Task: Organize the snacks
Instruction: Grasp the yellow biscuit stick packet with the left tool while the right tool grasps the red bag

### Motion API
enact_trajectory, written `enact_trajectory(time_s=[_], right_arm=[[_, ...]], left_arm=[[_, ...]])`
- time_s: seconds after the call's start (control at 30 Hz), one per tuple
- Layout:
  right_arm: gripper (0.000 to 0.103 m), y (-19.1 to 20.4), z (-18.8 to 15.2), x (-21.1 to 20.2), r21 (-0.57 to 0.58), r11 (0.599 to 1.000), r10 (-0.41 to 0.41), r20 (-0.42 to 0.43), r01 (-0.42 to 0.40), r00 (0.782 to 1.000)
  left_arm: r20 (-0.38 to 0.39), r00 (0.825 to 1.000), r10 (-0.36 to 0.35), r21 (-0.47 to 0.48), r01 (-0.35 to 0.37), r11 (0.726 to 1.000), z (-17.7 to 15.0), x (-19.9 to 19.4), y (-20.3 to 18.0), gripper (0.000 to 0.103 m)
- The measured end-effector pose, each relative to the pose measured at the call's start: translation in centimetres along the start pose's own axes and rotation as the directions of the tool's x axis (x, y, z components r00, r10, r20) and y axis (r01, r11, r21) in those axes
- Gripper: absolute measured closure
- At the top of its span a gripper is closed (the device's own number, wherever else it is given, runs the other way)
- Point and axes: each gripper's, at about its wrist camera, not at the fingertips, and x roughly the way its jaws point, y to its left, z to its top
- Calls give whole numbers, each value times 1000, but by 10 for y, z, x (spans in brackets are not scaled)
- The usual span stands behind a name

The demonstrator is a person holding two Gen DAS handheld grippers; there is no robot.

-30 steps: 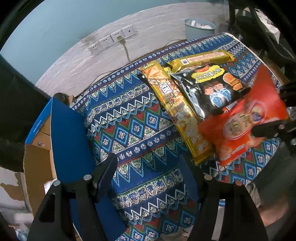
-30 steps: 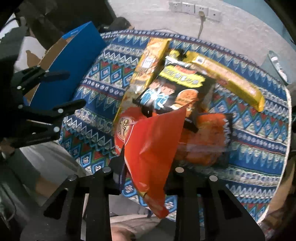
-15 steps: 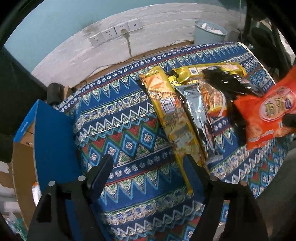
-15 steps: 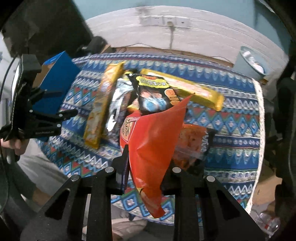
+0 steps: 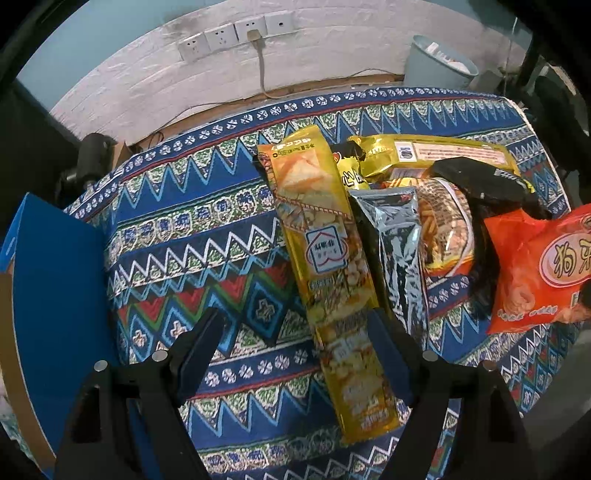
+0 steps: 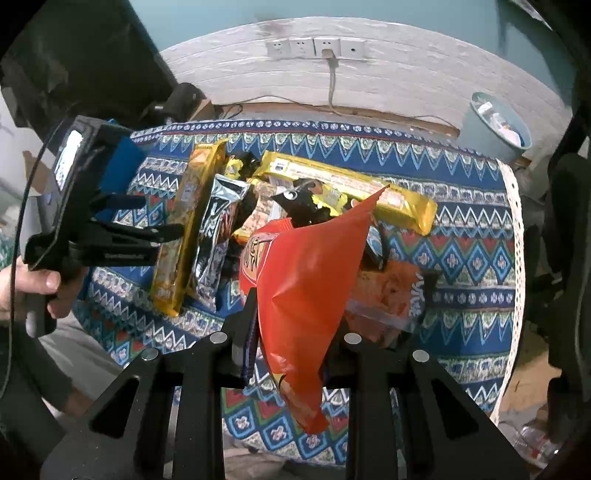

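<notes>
Several snack packs lie on a patterned cloth: a long yellow pack, a silver pack, a second yellow pack and a black bag. My left gripper points down over the near end of the long yellow pack, its jaws opening. The pack lies partly between them and under the right finger, and the pads do not press it. My right gripper is shut on a red snack bag, held up off the pile. That red snack bag hangs at the right in the left wrist view.
A blue cardboard box stands open at the cloth's left edge. An orange see-through bag lies under the red one. A pale bin and wall sockets with a cable are behind. A person's hand holds the left gripper.
The left gripper has moved right and down to the long yellow pack, jaws wider. The right gripper has carried the red bag up and off the pile, uncovering the packs beneath.
</notes>
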Motion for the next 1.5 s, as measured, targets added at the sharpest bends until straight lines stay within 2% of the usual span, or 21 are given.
enact_trajectory(time_s=[0.1, 0.4, 0.5, 0.53, 0.6, 0.63, 0.67, 0.83, 1.17, 1.33, 1.5], right_arm=[[80, 4, 5, 5, -17, 1000, -14, -2, 14, 1000], [80, 19, 24, 24, -85, 995, -49, -11, 48, 999], [80, 21, 28, 26, -88, 995, -51, -7, 51, 999], [80, 22, 29, 27, -90, 995, -53, -8, 52, 999], [80, 22, 31, 28, -89, 995, -53, -9, 52, 999], [80, 21, 32, 28, -88, 995, -53, -10, 51, 999], [80, 22, 33, 29, -88, 995, -53, -11, 51, 999], [80, 23, 36, 28, -90, 994, -63, -10, 61, 998], [81, 42, 39, 16, -126, 987, -97, 15, 98, 995], [81, 56, 39, 5, -152, 982, -108, 39, 113, 993], [81, 65, 38, -7, -156, 979, -118, 75, 128, 990]], left_arm=[[11, 1000, -19, -21, 20, 1000, 7, 3, 0, 16], [-16, 999, -38, -31, 38, 999, 20, 20, 0, 16], [-19, 997, -70, -47, 69, 997, 21, 29, 5, 16], [-19, 996, -85, -55, 84, 995, 22, 31, 7, 20], [-18, 991, -133, -71, 131, 989, 22, 35, 12, 38], [-21, 989, -149, -77, 147, 986, 22, 36, 15, 56], [-25, 987, -158, -78, 156, 985, 21, 37, 16, 65], [-4, 994, -111, -45, 111, 993, 10, 31, 25, 71], [60, 997, -50, 5, 49, 999, -12, -14, 30, 72], [116, 993, -15, 35, 11, 999, -21, -41, 27, 72], [156, 988, -11, 33, 6, 999, -32, -65, 31, 72]])
